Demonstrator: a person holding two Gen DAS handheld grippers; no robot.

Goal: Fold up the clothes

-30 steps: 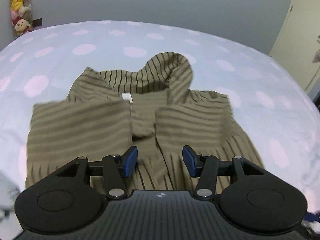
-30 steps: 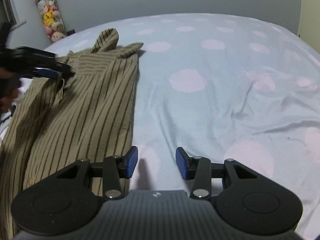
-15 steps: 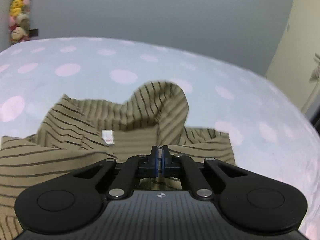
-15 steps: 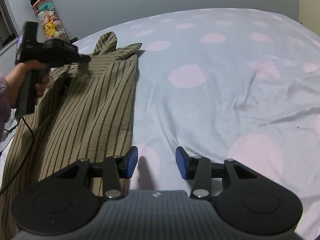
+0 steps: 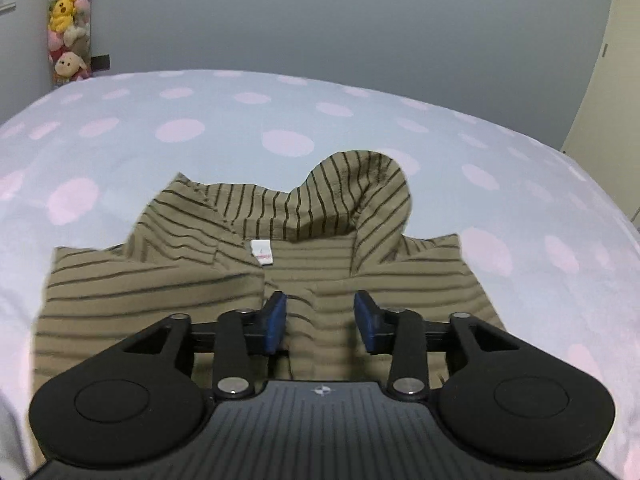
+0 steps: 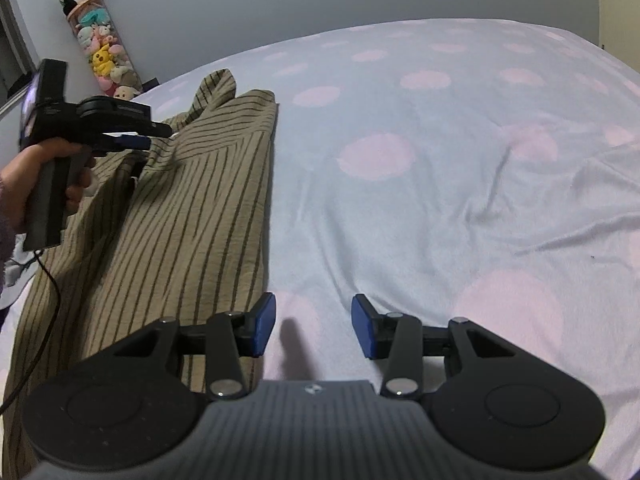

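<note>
A: Where does the striped shirt (image 5: 256,292) lie?

B: Mid-frame on the dotted bed (image 5: 160,132), both sides turned inward, collar humped; lengthwise folding looks left.

A: The tools?

B: The left gripper (image 5: 320,318) and right gripper (image 6: 313,326) both gape wide, empty.

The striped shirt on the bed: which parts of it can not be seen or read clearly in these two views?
- Striped shirt, left wrist view: its near hem is hidden behind the open left gripper.
- White neck label, same view: print too small to read.
- Right wrist view: the shirt's left side is cut off by the frame edge and partly covered by the hand with its gripper.
- Right gripper, open, hides the bedsheet beneath.
</note>
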